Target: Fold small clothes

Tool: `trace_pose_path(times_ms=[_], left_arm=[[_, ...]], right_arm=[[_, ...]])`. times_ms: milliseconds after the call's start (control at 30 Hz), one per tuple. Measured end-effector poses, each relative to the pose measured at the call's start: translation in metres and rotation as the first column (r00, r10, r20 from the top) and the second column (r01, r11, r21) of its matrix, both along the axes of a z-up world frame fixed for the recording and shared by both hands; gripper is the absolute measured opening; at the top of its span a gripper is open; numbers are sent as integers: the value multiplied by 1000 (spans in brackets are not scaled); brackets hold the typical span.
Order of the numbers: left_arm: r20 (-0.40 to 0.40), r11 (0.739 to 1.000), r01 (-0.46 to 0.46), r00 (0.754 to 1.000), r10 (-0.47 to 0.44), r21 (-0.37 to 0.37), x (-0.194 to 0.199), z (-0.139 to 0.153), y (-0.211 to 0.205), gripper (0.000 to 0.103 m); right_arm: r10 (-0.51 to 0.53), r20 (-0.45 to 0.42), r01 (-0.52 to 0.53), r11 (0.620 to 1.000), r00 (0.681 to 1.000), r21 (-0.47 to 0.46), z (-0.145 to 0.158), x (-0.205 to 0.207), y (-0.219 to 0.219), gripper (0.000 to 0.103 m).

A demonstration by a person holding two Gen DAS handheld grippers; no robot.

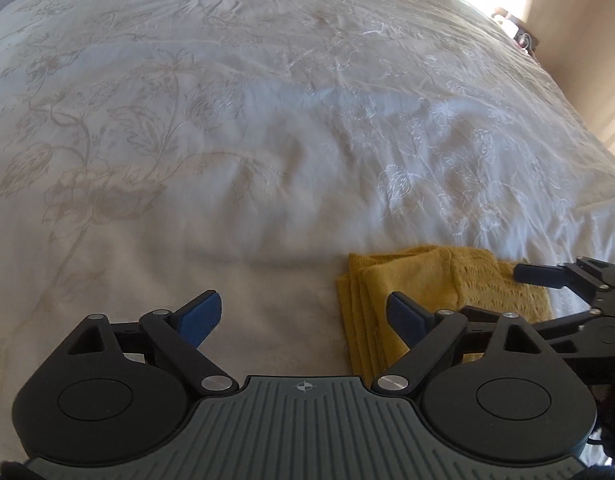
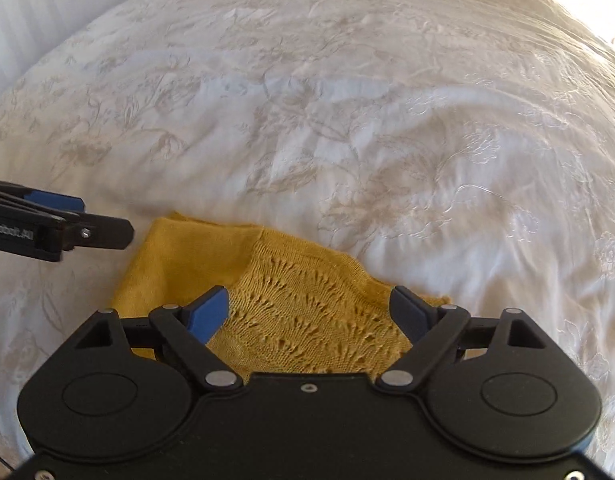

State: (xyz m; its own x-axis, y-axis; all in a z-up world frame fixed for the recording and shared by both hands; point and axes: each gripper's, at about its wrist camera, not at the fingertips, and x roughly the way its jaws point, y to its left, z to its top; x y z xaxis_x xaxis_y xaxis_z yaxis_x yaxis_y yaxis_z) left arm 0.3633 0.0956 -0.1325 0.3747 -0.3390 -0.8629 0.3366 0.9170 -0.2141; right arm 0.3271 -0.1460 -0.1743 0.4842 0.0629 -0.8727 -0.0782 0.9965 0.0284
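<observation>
A small yellow knitted garment (image 1: 427, 288) lies folded into a compact stack on the white bedspread (image 1: 227, 140). It also shows in the right wrist view (image 2: 291, 300), with a lace-pattern panel on top. My left gripper (image 1: 303, 314) is open and empty, just left of the garment's folded edge. My right gripper (image 2: 309, 312) is open and empty, hovering over the garment's near part. The right gripper shows at the right edge of the left wrist view (image 1: 547, 276). The left gripper shows at the left edge of the right wrist view (image 2: 83, 224).
The white bedspread with an embroidered flower pattern (image 2: 347, 120) fills both views, lightly wrinkled. A bedside table with small items (image 1: 519, 32) stands at the far right by a bright window. A wall runs along the far left (image 2: 27, 12).
</observation>
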Motion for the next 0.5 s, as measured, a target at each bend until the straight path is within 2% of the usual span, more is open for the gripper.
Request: trace_pose_path(times_ms=[67, 133, 267, 367, 500], left_arm=[[-2, 1000, -4, 1000, 4, 6, -8, 2, 7, 90], [0, 1000, -6, 1000, 6, 10, -16, 7, 12, 90], [31, 1000, 7, 999, -6, -14, -32, 24, 24, 91], [61, 1000, 22, 998, -21, -22, -45, 38, 28, 91], [129, 996, 51, 991, -42, -68, -65, 61, 29, 91]], right_arm=[[-30, -11, 30, 1000, 999, 0, -11, 7, 0, 97], [-73, -5, 73, 997, 997, 38, -5, 9, -8, 98], [-132, 117, 125, 990, 984, 64, 30, -8, -22, 98], [-191, 193, 176, 980, 962, 88, 59, -35, -32, 102], [-261, 228, 248, 965, 938, 86, 84, -73, -36, 102]])
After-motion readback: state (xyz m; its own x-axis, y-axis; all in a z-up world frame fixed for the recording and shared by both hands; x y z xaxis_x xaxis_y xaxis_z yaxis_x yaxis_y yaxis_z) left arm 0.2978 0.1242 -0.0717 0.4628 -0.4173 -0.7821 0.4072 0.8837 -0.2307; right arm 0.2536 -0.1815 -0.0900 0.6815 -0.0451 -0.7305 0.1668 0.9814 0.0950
